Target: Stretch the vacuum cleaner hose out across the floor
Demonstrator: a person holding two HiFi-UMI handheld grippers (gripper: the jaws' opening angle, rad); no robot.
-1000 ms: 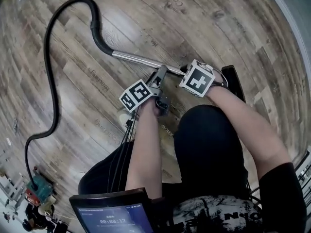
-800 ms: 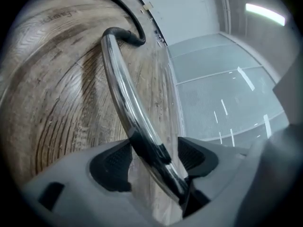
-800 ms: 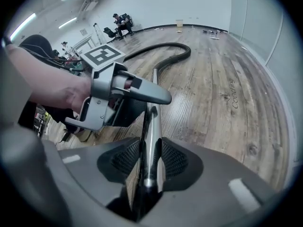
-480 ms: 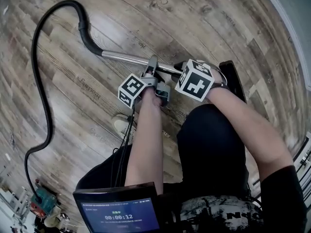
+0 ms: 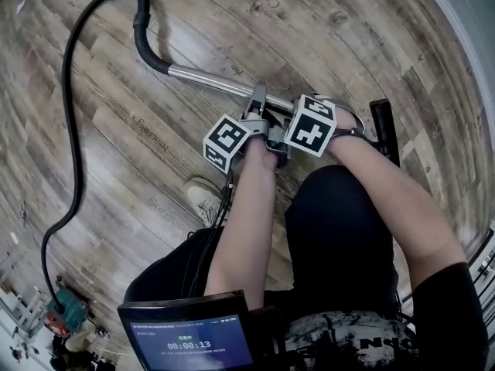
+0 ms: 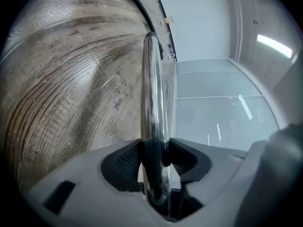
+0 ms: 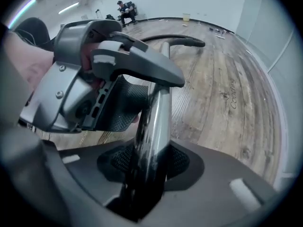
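Note:
The black hose (image 5: 71, 130) loops over the wooden floor from the teal vacuum body (image 5: 62, 311) at lower left up to the curved handle (image 5: 143, 37) and on into a chrome tube (image 5: 209, 79). Both grippers hold that tube side by side, their marker cubes (image 5: 228, 144) (image 5: 311, 126) close together. My left gripper (image 6: 154, 157) has just been closing, and its pads now press on the chrome tube (image 6: 152, 93). My right gripper (image 7: 150, 162), pointing steeply down, has eased open a little but still clamps the tube (image 7: 154, 122) between its pads.
The black floor head (image 5: 387, 130) lies right of my hands. A shoe (image 5: 203, 199) rests on the floor below the left gripper, and a screen (image 5: 189, 338) hangs at my waist. Glass wall panels (image 6: 213, 98) stand beyond the floor's edge, and a person (image 7: 125, 11) sits far off.
The left gripper's jaws came in from open onto the chrome tube, and its cube shifted right, close to the right cube. The right gripper has stayed on the tube.

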